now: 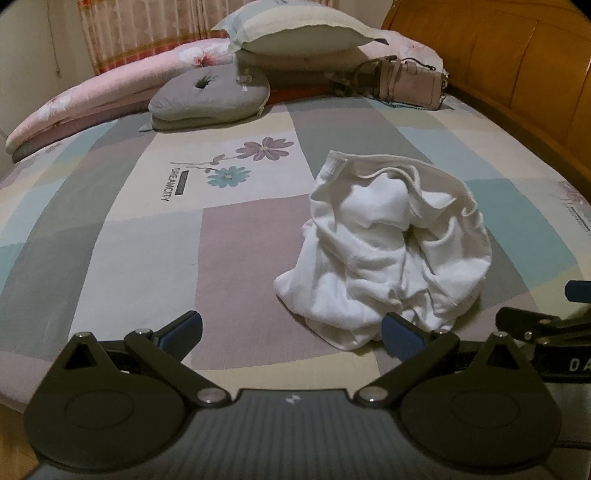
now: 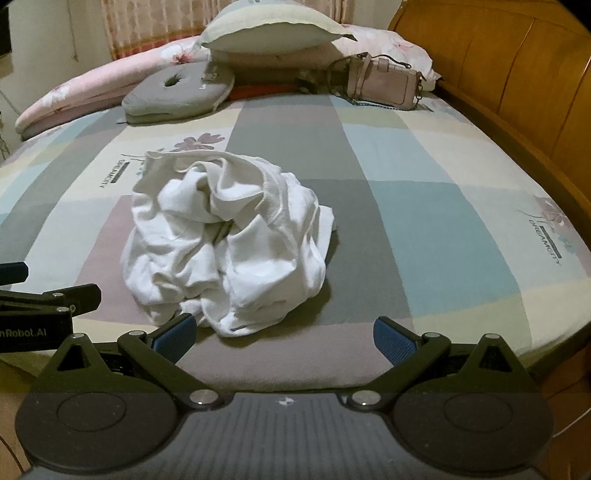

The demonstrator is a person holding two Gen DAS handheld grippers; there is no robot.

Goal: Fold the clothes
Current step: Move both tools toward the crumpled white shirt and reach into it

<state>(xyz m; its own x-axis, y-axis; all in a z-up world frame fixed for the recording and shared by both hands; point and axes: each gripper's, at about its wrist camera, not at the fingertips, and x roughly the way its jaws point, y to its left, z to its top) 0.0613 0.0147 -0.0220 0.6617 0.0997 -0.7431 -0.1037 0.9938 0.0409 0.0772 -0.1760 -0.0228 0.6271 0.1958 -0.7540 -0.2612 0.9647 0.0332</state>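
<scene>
While both the left gripper [image 1: 291, 334] and right gripper [image 2: 284, 336] hover with jaws apart near the bed's front edge, a crumpled white garment [image 2: 225, 243] lies on a patchwork bedsheet [image 1: 147, 240] printed "DREAMCITY".

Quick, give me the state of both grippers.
Left gripper: open, holding nothing, fingers just short of the white garment.
Right gripper: open, holding nothing.

This is a bedroom in a home. A bed [image 2: 424, 206] with a pastel patchwork sheet printed with flowers fills both views, backed by a wooden headboard [image 2: 517, 62]. Stacked pillows [image 1: 295, 33], a grey cushion [image 1: 210, 98], a pink floral quilt [image 1: 92, 99], a pink handbag [image 2: 388, 83] and patterned curtains [image 1: 147, 33] lie beyond.
</scene>
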